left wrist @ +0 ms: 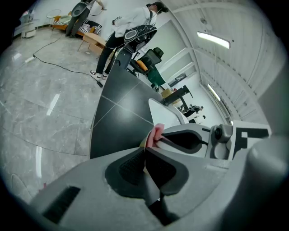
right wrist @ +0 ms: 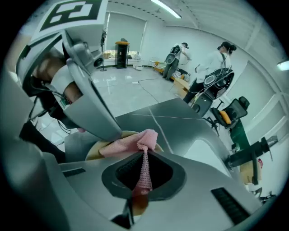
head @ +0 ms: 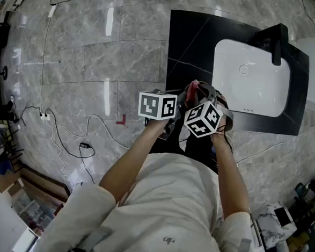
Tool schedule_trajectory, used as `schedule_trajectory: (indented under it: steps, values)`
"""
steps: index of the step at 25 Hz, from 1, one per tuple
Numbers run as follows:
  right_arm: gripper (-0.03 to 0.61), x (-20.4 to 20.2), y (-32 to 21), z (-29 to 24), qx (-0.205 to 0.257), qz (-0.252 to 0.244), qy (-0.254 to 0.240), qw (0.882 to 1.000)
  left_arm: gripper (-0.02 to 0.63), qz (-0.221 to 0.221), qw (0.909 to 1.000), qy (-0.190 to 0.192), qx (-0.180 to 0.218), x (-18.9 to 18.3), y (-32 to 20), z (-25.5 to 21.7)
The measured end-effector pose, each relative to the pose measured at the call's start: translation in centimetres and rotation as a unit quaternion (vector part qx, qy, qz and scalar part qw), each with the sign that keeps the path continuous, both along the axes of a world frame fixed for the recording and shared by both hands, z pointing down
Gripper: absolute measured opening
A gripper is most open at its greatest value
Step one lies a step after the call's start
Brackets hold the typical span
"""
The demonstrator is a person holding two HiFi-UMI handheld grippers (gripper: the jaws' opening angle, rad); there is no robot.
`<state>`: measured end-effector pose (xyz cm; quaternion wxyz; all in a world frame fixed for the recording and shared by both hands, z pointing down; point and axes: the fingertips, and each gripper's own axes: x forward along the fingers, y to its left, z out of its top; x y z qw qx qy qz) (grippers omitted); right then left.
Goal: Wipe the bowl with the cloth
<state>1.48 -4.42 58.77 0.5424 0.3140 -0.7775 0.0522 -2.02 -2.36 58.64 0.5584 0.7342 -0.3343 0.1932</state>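
In the right gripper view my right gripper is shut on a pink cloth, whose bunched end lies over a tan bowl just beyond the fingertips. My left gripper is shut, and in the right gripper view its fingers come down onto the bowl's rim. A yellowish sliver of the bowl and the cloth show past its tips. In the head view both grippers meet at chest height before the counter, left and right, with the cloth between them. The bowl is mostly hidden there.
A black counter holds a white sink with a black faucet, just ahead of the grippers. Cables run over the grey tiled floor at the left. People stand by a scooter far behind.
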Motion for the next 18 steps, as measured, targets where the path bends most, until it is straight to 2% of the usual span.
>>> schedule_trajectory:
  steps: [3, 9, 13, 18]
  values:
    - [0.015, -1.5, 1.8, 1.3, -0.042, -0.027, -0.010, 0.999, 0.017, 0.006, 1.0000, 0.002, 0.001, 0.4, 0.3, 0.0]
    - [0.015, -2.3, 3.5, 1.6, -0.067, -0.071, -0.012, 0.995, 0.017, 0.002, 1.0000, -0.002, 0.007, 0.2, 0.3, -0.1]
    - [0.015, -2.6, 5.2, 1.3, -0.103, -0.097, -0.029, 0.990, 0.017, -0.002, 0.9999, -0.009, 0.012, 0.3, 0.3, 0.0]
    - [0.015, -1.3, 6.8, 1.2, -0.106, -0.146, 0.020, 0.983, 0.017, -0.013, 0.9998, -0.006, 0.012, 0.0, 0.4, 0.0]
